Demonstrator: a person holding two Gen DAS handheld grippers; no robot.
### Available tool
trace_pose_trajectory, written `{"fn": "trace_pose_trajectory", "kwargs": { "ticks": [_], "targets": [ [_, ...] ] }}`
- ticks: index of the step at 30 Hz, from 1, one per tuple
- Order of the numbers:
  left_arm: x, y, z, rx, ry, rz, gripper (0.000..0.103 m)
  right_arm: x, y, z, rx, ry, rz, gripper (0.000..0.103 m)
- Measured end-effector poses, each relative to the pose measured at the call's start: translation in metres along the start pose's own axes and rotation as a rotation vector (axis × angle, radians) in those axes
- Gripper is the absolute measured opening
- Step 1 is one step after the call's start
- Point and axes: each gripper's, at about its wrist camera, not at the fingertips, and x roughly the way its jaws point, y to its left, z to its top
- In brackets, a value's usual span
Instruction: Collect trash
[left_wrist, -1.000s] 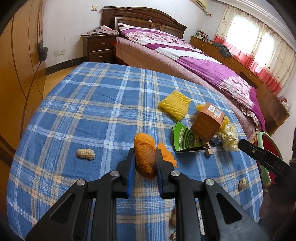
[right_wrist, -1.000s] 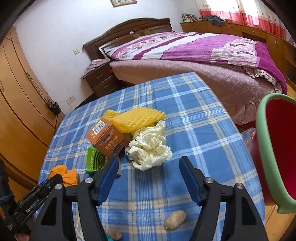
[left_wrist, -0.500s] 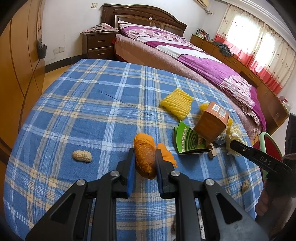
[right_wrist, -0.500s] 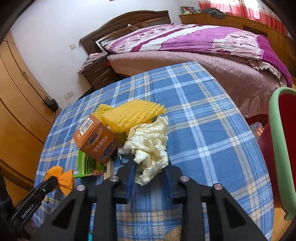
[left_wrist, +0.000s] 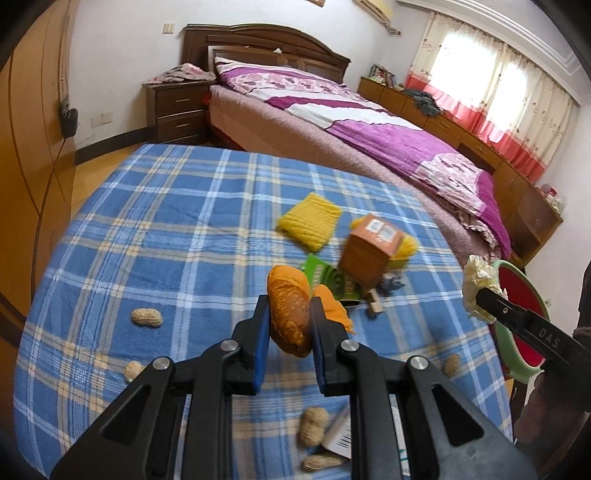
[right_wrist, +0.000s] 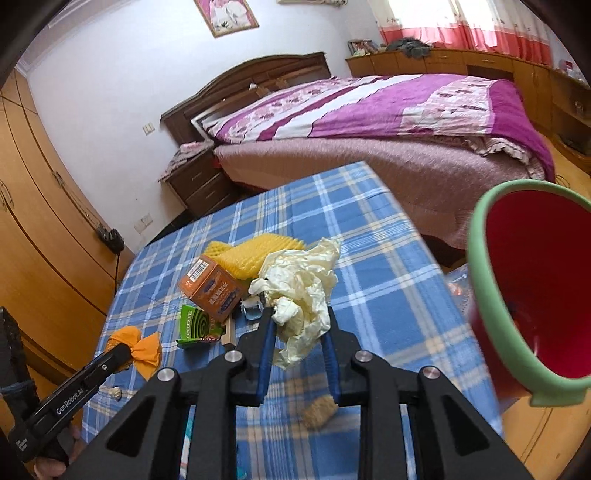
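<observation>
Right claw (right_wrist: 298, 334) pinching the crumpled cream wrapper (right_wrist: 301, 284), jaws just drawn in around it, wad bulging above the pads and a tail hanging below. Left claw (left_wrist: 287, 325) pressed onto the orange netting wad (left_wrist: 290, 314), lifted clear of the blue plaid tabletop (left_wrist: 155, 229). Both loads up off the cloth, both claws angled downward and forward.

Probably the carry step: trash gripped, red bin with green rim (right_wrist: 487, 280) waiting just off the tabletop's right edge. To do it well: keep the squeeze steady on the light wrapper, loose and likely to slip; swing right claw over the rim before letting go, not at its lip; keep the dangling tail clear of the rim. Bring the left across after, avoiding a crossing of the two tools.

Remaining on the tabletop: orange carton (right_wrist: 212, 286), yellow foam netting (right_wrist: 258, 254), green coil box (right_wrist: 197, 325), scattered peanuts (left_wrist: 147, 317). Much collecting left.
</observation>
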Motion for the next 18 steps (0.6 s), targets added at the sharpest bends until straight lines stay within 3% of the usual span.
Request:
{"fn": "trace_pose_trajectory", "kwargs": {
  "ticks": [11, 18],
  "targets": [
    [-0.028, -0.044, 0.001, 0.078, -0.027, -0.089, 0.020, -0.065, -0.022, -0.008, 0.052, -0.090, -0.014, 0.026],
    [-0.034, -0.083, -0.001, 0.128, 0.002, -0.186, 0.020, -0.102, -0.046, -0.010, 0.092, -0.146, -0.040, 0.027]
  ]
}}
